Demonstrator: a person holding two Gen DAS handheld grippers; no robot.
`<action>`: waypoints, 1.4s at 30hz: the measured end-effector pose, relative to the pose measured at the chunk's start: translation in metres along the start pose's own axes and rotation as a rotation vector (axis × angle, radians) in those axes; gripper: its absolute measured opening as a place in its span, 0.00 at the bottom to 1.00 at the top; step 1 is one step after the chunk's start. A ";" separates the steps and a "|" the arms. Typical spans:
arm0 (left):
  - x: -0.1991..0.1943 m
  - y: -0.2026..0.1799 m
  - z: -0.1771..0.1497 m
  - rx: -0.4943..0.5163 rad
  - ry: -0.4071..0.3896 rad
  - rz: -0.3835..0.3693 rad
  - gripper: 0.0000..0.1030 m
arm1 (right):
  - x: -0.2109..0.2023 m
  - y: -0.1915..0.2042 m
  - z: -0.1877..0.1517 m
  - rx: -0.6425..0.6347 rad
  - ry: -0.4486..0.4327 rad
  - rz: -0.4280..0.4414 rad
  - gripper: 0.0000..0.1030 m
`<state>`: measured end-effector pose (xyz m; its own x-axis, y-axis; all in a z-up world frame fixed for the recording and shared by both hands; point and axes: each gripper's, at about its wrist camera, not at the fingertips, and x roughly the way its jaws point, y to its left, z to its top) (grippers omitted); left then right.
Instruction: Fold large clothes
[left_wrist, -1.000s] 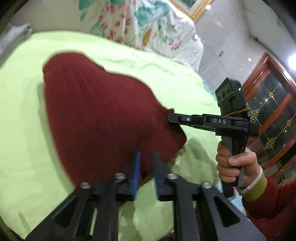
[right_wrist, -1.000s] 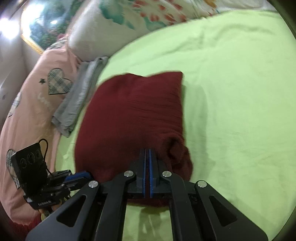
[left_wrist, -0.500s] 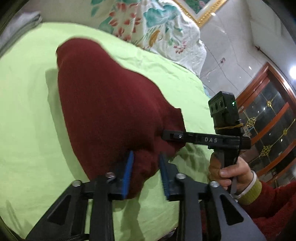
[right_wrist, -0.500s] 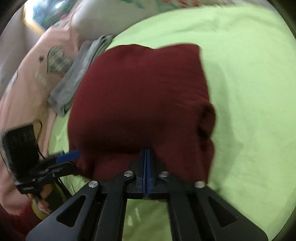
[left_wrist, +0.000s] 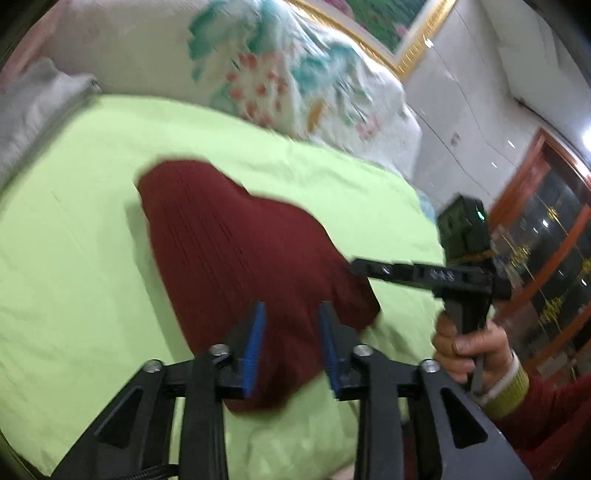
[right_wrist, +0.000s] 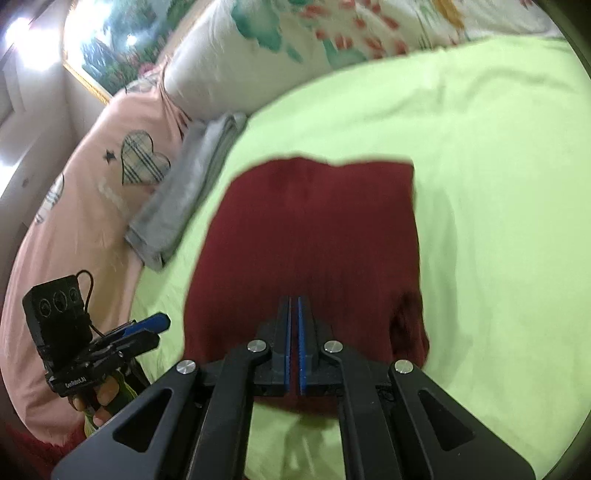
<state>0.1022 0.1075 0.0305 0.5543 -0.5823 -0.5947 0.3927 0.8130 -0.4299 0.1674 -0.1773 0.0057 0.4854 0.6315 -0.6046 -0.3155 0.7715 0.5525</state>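
Note:
A dark red knit garment lies folded into a compact block on the light green sheet. Just above its near edge, my left gripper has its jaws opening; the blue pads stand apart and do not press the cloth. In the right wrist view the left gripper hangs just off the garment's left side. My right gripper is shut over the near edge with nothing seen between its pads. Its tip sits at the garment's right edge, and a hand holds the handle.
A folded grey cloth lies at the sheet's left edge beside a pink quilt with a plaid heart. Floral pillows line the head of the bed. A wooden glass-door cabinet stands to the right.
The left jaws have spread wider. Half a second ago the garment loomed close and bunched at both grippers; now it lies flat and both grippers have drawn back and up.

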 end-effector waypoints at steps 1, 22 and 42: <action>0.004 0.003 0.009 -0.006 -0.009 0.029 0.34 | 0.003 0.003 0.008 -0.002 -0.010 -0.005 0.03; 0.107 0.044 0.057 -0.073 0.097 0.250 0.34 | 0.118 0.007 0.092 -0.039 0.091 -0.067 0.44; 0.014 -0.043 -0.015 0.121 0.004 0.168 0.34 | 0.015 0.015 0.013 -0.073 -0.003 -0.053 0.32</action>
<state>0.0822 0.0649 0.0305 0.6162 -0.4383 -0.6543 0.3802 0.8931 -0.2402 0.1808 -0.1575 0.0120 0.5055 0.5896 -0.6300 -0.3481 0.8074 0.4763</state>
